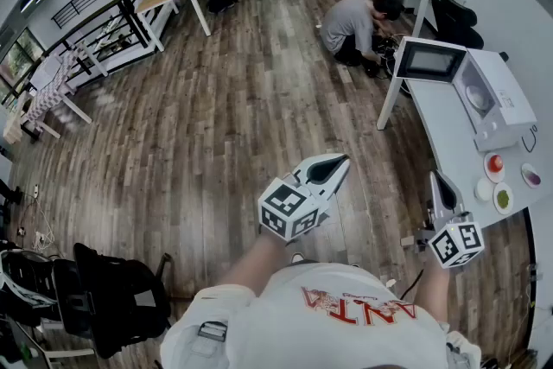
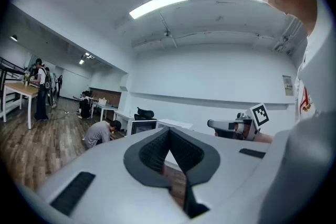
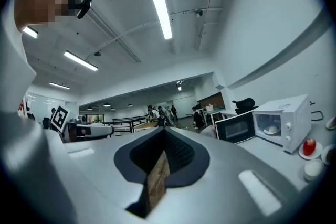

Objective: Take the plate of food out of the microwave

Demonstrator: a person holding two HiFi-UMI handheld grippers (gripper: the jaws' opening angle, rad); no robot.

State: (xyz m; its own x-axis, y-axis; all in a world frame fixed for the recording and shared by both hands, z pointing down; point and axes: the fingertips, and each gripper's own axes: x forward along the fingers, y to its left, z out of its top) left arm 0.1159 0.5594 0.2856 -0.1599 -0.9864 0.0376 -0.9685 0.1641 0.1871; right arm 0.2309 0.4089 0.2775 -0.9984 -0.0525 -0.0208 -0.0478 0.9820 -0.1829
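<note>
Overhead, the head view shows two grippers held low above the wooden floor: the left gripper (image 1: 337, 164) and the right gripper (image 1: 439, 181), both short of the one white table (image 1: 445, 134). One microwave (image 1: 505, 104) stands on that table with its door (image 1: 429, 60) swung open, and one plate of food (image 1: 478, 97) sits inside the cavity. Four small dishes (image 1: 494, 166) lie on the table just beside the microwave. One person (image 1: 352, 23) crouches on the floor by the table's far end. In the left gripper view, the jaws meet at their tips with nothing between them. In the right gripper view, the jaws are likewise pressed together and empty. The open microwave stands ahead to the right, the plate inside it well apart from the jaws.
</note>
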